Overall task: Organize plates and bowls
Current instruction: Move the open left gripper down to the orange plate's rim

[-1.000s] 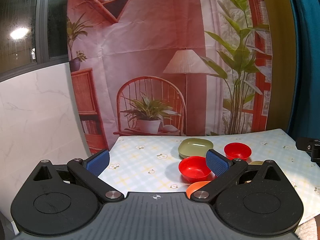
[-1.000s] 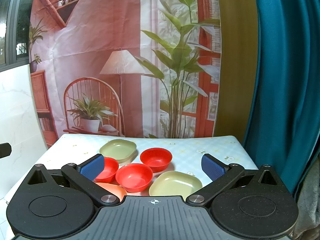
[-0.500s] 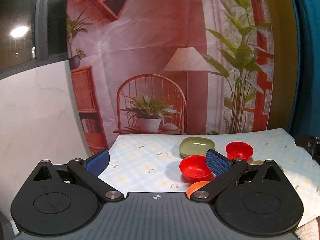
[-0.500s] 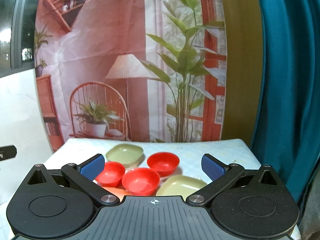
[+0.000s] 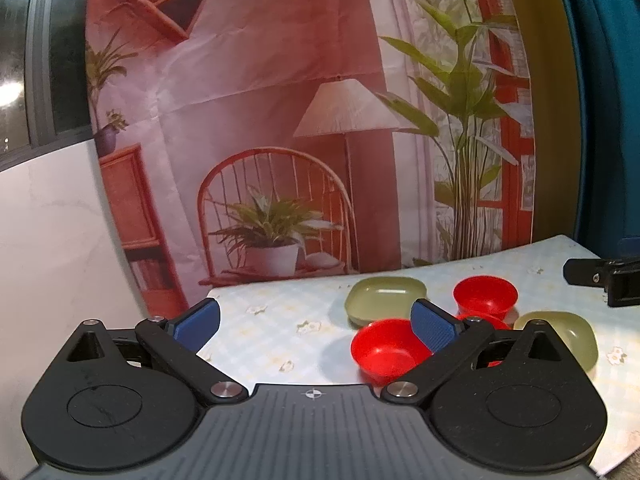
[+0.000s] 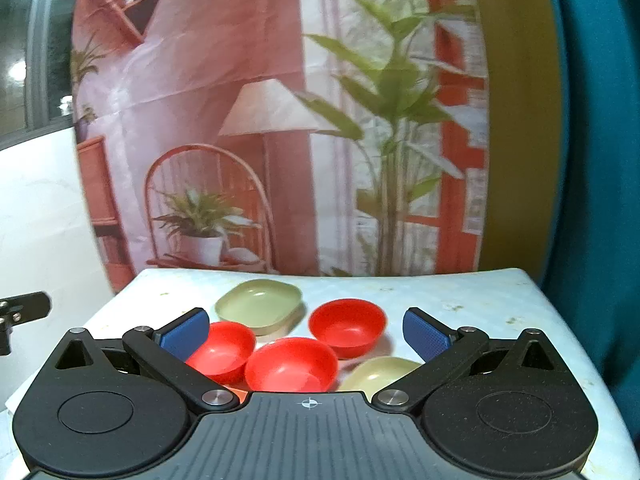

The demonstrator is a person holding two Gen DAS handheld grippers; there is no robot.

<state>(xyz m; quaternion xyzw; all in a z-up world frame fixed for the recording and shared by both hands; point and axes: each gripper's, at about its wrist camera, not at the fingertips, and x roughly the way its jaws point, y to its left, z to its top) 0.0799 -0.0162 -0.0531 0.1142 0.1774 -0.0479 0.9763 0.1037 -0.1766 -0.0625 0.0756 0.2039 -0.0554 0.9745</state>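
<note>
Both the left gripper (image 5: 316,322) and the right gripper (image 6: 306,330) hover with fingers wide apart and empty (nothing gripped yet), presumably lining up on the unsorted round red plastic bowls (image 6: 291,364) and shallow olive-green plastic plates (image 6: 259,305) clustered mid-desk (image 6: 460,296).

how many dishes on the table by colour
red bowls: 3
green plates: 2
orange dish, mostly hidden behind the gripper: 1
total: 6

Warm indoor light falls evenly on the pale checked cloth-covered table (image 5: 280,344); glossy red plastic bowls (image 6: 290,364) cast soft shadows. Lamp glare dots the dark window pane (image 5: 10,90). Fisheye bending curves edges; the right view is slightly blurred.
</note>
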